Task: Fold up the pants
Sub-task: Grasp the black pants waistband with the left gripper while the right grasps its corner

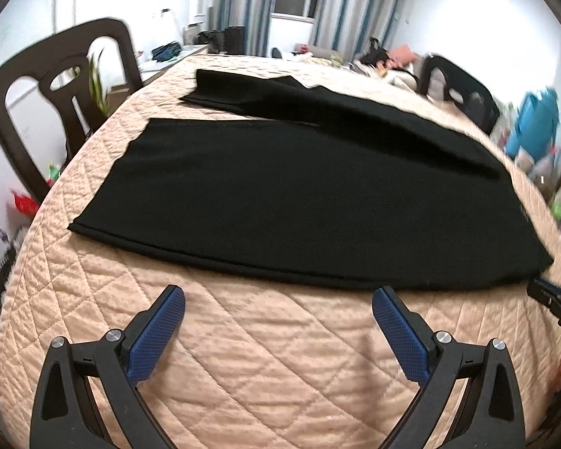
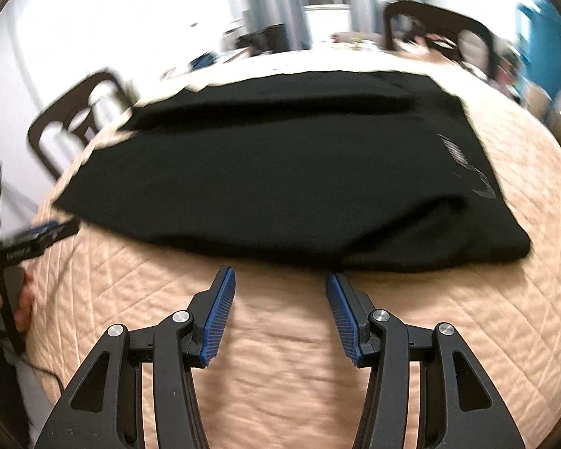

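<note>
Pants (image 1: 299,194) are soft and limp; grip the near hem with both grippers (image 1: 278,308) (image 2: 280,292), fingers now wide open, empty.

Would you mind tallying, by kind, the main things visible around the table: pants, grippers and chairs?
Black pants: 1
Grippers, both open: 2, the left gripper and the right gripper
Dark chairs: 2, one on the left, one at the far right
Total: 5
</note>
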The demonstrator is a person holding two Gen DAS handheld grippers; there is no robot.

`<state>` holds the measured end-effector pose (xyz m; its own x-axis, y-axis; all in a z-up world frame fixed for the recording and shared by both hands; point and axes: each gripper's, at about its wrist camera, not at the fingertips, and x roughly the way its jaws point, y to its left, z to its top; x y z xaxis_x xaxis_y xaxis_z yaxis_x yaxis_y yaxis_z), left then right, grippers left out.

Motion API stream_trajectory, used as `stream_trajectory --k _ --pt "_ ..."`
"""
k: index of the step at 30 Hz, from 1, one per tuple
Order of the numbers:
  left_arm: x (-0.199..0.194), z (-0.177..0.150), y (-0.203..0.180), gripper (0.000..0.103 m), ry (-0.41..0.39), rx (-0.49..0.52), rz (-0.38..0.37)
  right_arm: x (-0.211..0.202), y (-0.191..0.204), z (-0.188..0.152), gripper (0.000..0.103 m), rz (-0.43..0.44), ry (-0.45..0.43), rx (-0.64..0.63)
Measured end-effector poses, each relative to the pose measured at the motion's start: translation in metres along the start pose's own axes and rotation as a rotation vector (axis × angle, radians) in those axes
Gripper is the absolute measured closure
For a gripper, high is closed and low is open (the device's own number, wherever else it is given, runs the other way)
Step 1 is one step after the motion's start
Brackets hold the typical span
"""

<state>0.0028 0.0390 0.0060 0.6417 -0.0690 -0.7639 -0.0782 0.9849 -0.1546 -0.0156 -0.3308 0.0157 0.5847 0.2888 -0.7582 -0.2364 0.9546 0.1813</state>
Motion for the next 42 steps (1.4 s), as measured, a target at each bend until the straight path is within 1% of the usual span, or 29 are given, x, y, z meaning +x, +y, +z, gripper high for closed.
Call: stream_trajectory --k 1,2,3,4,5,7,9,10,12,13,14,16,17,18,19,20,22,23,25,26,27,28,29,31,36,39,42 --pt "0.0 0.002 0.002 0.001 -0.004 -0.014 -0.001 -0.003 -0.02 0.001 0.052 0.008 -0.013 0.072" --pt "0.0 0.004 0.006 0.001 -0.008 -0.032 0.0 -0.004 -0.025 0.001 0.052 0.015 -0.016 0.094" --pt "0.002 0.006 0.012 0.002 -0.01 -0.059 0.004 -0.006 -0.043 0.002 0.052 0.047 -0.03 0.172" --pt "0.003 0.008 0.014 0.002 -0.012 -0.073 0.0 -0.007 -0.051 0.003 0.052 0.059 -0.036 0.208" --pt "0.003 0.01 0.016 0.002 -0.016 -0.091 -0.005 -0.008 -0.064 0.003 0.052 0.092 -0.05 0.266" --pt "0.005 0.014 0.022 0.002 -0.021 -0.128 -0.009 -0.007 -0.074 0.004 0.052 0.097 -0.059 0.328" --pt "0.007 0.018 0.026 0.002 -0.03 -0.156 -0.005 -0.008 -0.083 0.004 0.052 0.119 -0.081 0.393" --pt "0.008 0.019 0.026 0.002 -0.034 -0.166 -0.006 -0.009 -0.088 0.004 0.052 0.115 -0.098 0.428" --pt "0.01 0.023 0.027 0.003 -0.042 -0.18 -0.001 -0.011 -0.092 0.003 0.052 0.075 -0.127 0.462" --pt "0.012 0.025 0.026 0.005 -0.046 -0.18 0.005 -0.011 -0.1 0.003 0.052 0.082 -0.141 0.497" --pt "0.013 0.026 0.026 0.008 -0.052 -0.178 0.022 -0.009 -0.099 0.006 0.052 0.095 -0.143 0.514" --pt "0.014 0.029 0.027 0.017 -0.059 -0.181 0.055 -0.009 -0.103 0.006 0.053 0.102 -0.155 0.553" --pt "0.014 0.03 0.028 0.02 -0.061 -0.184 0.068 -0.009 -0.102 0.007 0.054 0.102 -0.158 0.558" --pt "0.015 0.031 0.029 0.029 -0.063 -0.192 0.086 -0.008 -0.101 0.007 0.055 0.097 -0.161 0.561" --pt "0.016 0.033 0.032 0.036 -0.064 -0.199 0.099 -0.007 -0.101 0.007 0.061 0.085 -0.163 0.562" --pt "0.016 0.034 0.035 0.039 -0.067 -0.207 0.107 -0.006 -0.101 0.008 0.065 0.069 -0.161 0.566" --pt "0.017 0.036 0.038 0.058 -0.067 -0.215 0.127 -0.005 -0.106 0.006 0.08 0.062 -0.166 0.59" --pt "0.018 0.037 0.04 0.064 -0.066 -0.222 0.134 -0.004 -0.109 0.006 0.085 0.062 -0.168 0.595" --pt "0.019 0.039 0.046 0.084 -0.066 -0.235 0.142 -0.005 -0.112 0.003 0.09 0.065 -0.171 0.605" --pt "0.018 0.038 0.05 0.088 -0.067 -0.248 0.134 -0.005 -0.114 0.003 0.093 0.064 -0.172 0.604" --pt "0.017 0.038 0.055 0.093 -0.068 -0.267 0.116 -0.006 -0.114 0.001 0.095 0.065 -0.174 0.6" --pt "0.017 0.038 0.059 0.096 -0.066 -0.283 0.099 -0.007 -0.114 0.0 0.098 0.07 -0.177 0.599" --pt "0.016 0.037 0.064 0.097 -0.066 -0.304 0.074 -0.008 -0.115 -0.001 0.098 0.077 -0.182 0.601" --pt "0.011 0.033 0.067 0.098 -0.067 -0.323 0.048 -0.014 -0.117 -0.005 0.099 0.093 -0.199 0.608" --pt "-0.016 0.014 0.061 0.098 -0.098 -0.289 0.005 -0.037 -0.119 -0.014 0.099 0.12 -0.239 0.605" --pt "-0.041 -0.002 0.06 0.098 -0.12 -0.273 -0.033 -0.057 -0.117 -0.029 0.099 0.129 -0.243 0.594" --pt "-0.065 -0.019 0.059 0.098 -0.144 -0.265 -0.064 -0.083 -0.114 -0.051 0.099 0.121 -0.238 0.578"
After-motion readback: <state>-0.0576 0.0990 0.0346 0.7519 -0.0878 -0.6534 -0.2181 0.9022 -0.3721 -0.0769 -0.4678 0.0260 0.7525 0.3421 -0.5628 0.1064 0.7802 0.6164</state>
